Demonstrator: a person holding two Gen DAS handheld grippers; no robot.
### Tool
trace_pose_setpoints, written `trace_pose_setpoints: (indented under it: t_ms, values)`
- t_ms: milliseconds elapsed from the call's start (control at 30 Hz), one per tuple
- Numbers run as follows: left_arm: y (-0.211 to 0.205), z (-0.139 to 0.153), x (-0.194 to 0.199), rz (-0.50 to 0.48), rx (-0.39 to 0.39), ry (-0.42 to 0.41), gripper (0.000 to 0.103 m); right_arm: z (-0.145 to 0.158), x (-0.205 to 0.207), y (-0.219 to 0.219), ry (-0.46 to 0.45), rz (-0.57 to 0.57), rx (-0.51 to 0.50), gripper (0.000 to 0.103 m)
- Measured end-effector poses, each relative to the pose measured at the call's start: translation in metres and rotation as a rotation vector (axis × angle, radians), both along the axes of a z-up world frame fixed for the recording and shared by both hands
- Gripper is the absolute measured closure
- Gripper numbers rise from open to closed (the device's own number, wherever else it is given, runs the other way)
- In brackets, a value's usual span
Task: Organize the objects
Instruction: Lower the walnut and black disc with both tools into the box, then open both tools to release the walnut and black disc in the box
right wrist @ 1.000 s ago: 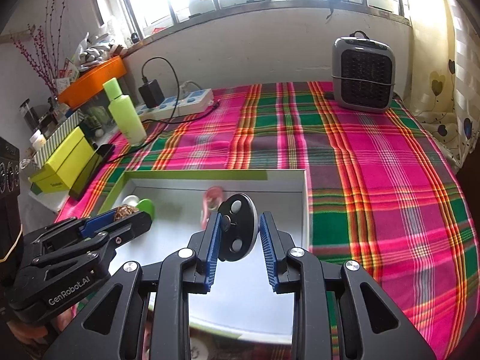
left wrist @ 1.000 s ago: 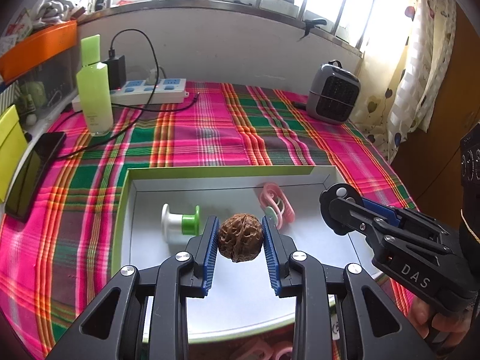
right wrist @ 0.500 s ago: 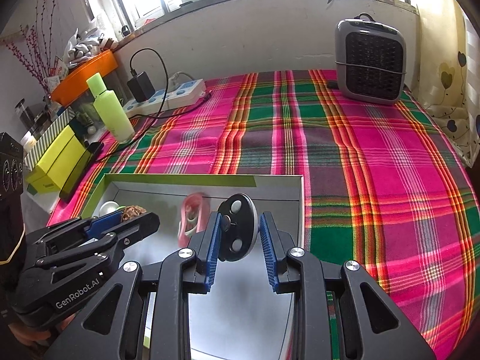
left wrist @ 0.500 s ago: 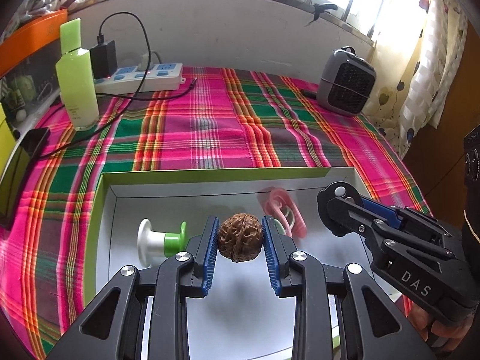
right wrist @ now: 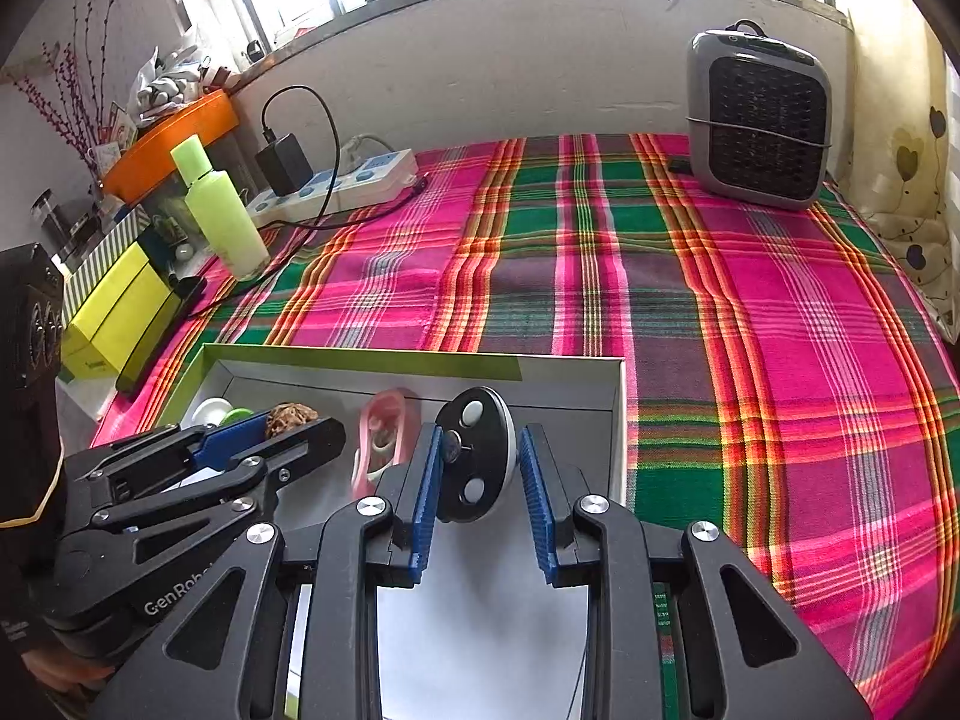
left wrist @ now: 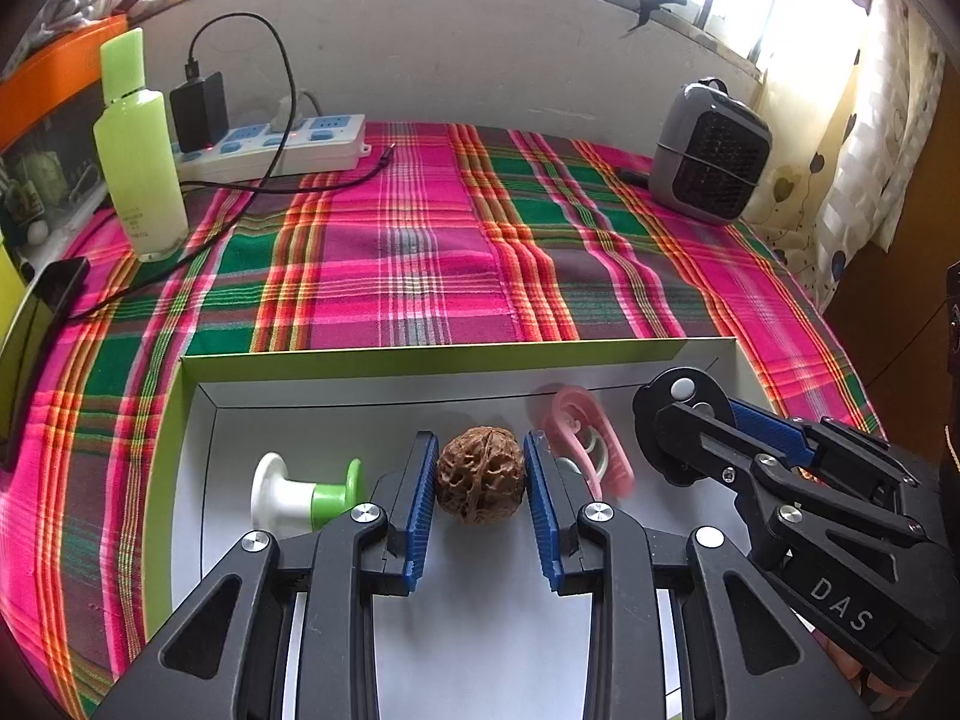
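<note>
Both tools have been carried forward and a little lower over the tray since the earlier frames, so that its far wall now sits nearer and more of its white floor lies beneath them; their openings are unchanged. The left tool (left wrist: 480, 480) is closed on a brown, wrinkled walnut (left wrist: 480, 473), which is pinched between the blue ribbed pads (left wrist: 420, 498) and held just above the tray floor. The right tool (right wrist: 480, 474) is clamped on a round black disc with white and metal buttons (right wrist: 477, 456), gripped edge-on. Beyond the tips lies the shallow white cardboard tray with a lime-green rim (left wrist: 456, 354), in which a white and green plastic spool (left wrist: 300, 492) rests on its side to the left and a pink plastic clip (left wrist: 585, 438), blurred in both views, is seen between the two tools. Whether the clip is lying still or moving cannot be told. Outside the tray, the table is covered by a pink, green and orange plaid cloth (left wrist: 420, 252), with a pale green plastic bottle (left wrist: 141, 150), a white power strip (left wrist: 276, 147) and a grey desktop fan heater (left wrist: 711, 156) well apart from the work. It is judged that both objects are about to be set down inside the tray, and that release is the step in hand.
</note>
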State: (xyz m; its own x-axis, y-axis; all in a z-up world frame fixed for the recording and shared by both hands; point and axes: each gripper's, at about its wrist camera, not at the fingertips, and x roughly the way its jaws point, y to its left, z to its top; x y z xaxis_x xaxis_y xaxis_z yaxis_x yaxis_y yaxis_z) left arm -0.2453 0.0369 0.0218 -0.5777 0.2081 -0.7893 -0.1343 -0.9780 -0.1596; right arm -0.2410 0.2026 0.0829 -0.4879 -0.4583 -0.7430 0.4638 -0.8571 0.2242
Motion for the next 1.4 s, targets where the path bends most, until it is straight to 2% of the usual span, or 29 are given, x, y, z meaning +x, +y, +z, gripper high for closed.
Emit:
trace_pose_setpoints:
  t_ms: [1200, 1400]
  values:
    - [0.0008, -0.0036, -0.0015, 0.006, 0.000, -0.010, 0.073, -0.0023, 0.0005, -0.0041, 0.011, 0.012, 0.038, 0.075]
    - [-0.0022, -0.0019, 0.0001, 0.004, 0.009, -0.005, 0.070, -0.0019, 0.0015, -0.0055, 0.009, 0.019, 0.033, 0.069]
